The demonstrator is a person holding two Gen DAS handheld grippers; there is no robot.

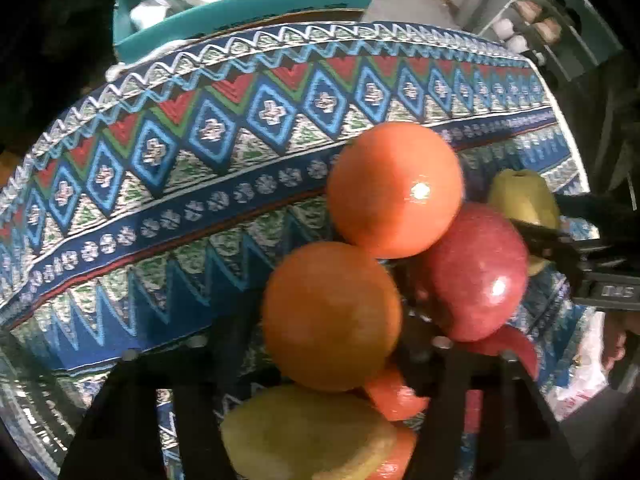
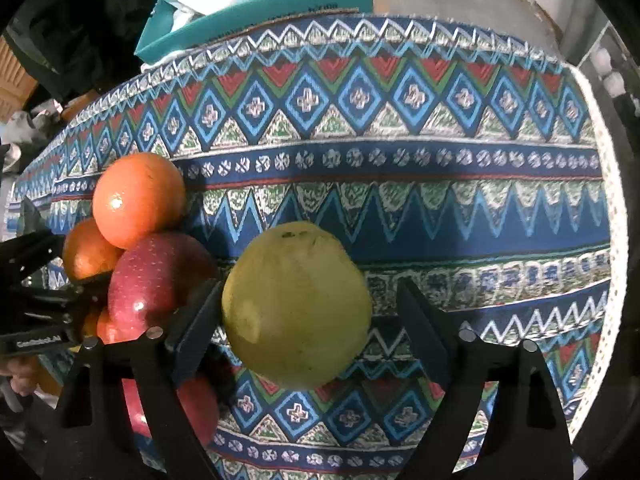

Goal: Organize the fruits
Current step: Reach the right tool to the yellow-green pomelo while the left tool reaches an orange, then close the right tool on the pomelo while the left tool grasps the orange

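In the left wrist view, the left gripper (image 1: 328, 308) points steeply down at the bench (image 1: 168, 216). Its fingers (image 1: 236, 336) pinch the near orange (image 1: 332, 320), one dark finger against each side of the fruit, as far as the blur allows me to see. At 6 o'clock from this orange, at the bottom edge of the picture, lies a yellow fruit (image 1: 308, 436), partly hidden by the gripper body. At 3 o'clock from the near orange and touching it stands the red apple (image 1: 476, 276). At 1 o'clock sits the far orange (image 1: 396, 190), leaning on both.

In the right wrist view, the right gripper (image 2: 308, 284) also points steeply down. Its fingers (image 2: 198, 320) are spread around the yellow-green fruit (image 2: 296, 304) (its dimple faces 12 o'clock). The finger at 9 o'clock is just beside the skin or touching it, I cannot tell which. The finger at 3 o'clock stands clearly apart from it, with cloth showing between. The fruit rests on the bench. The red apple is just beside it at 9 o'clock, and the two oranges are at 10 o'clock.

All the fruits make one tight group on the patterned cloth (image 2: 440, 208), blue with red and green diamonds, which covers the bench. Beyond the far edge of the bench, at 12 o'clock, stands a teal box (image 2: 256, 16) with pale crumpled material inside.
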